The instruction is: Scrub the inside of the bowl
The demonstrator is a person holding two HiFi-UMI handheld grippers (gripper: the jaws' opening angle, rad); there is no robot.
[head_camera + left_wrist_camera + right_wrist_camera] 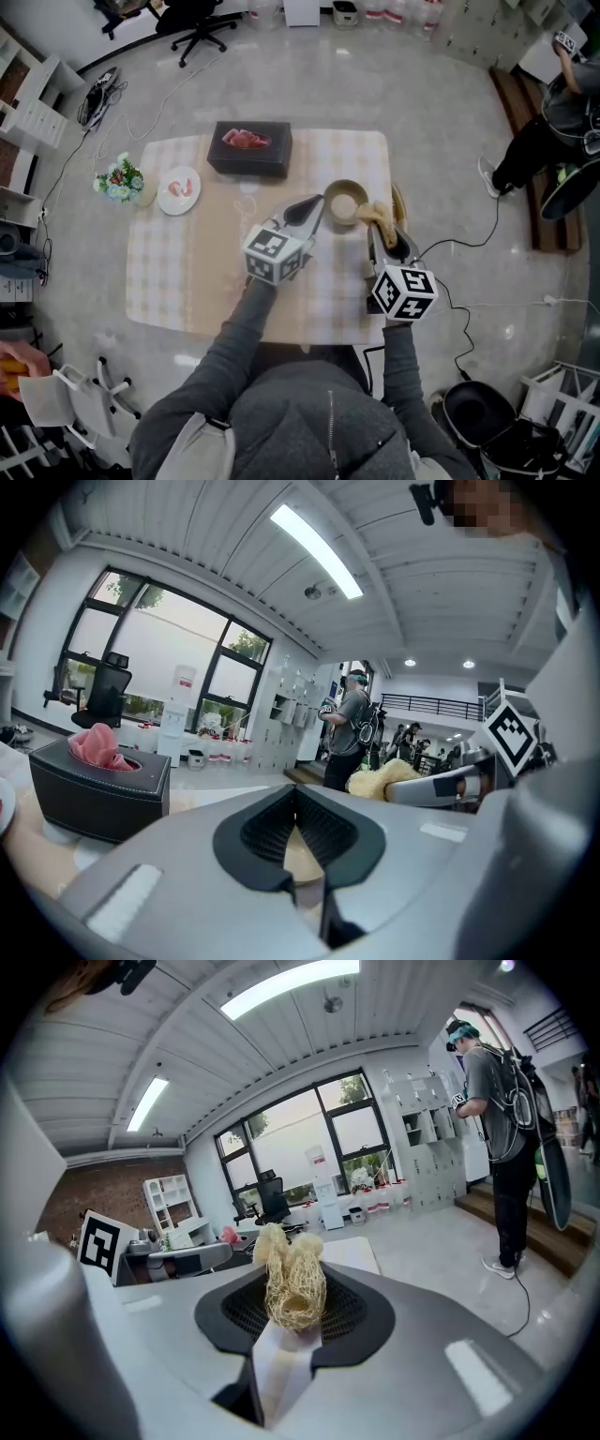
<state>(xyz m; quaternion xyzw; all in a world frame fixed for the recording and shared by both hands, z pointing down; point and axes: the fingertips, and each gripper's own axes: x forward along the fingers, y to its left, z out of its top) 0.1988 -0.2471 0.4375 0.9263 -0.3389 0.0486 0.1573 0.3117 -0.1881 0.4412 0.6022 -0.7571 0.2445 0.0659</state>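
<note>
Pinching, seemingly, round tan bowl's [346, 185] rim in closed left tool [317, 204]; gripping pale-yellow fibrous scrubber [292, 1283] in right tool [292, 1321].

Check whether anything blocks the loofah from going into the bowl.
Nothing visible does. The loofah, held in the right tongs, is at the right rim of the bowl, whose mouth is open. The left tongs pinch the left rim, clear of that path.

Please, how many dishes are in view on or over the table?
2. A tan bowl right of the middle of the table, at the tip of the left claw; a white plate near the left edge, beside the flowers. None seems hidden.
</note>
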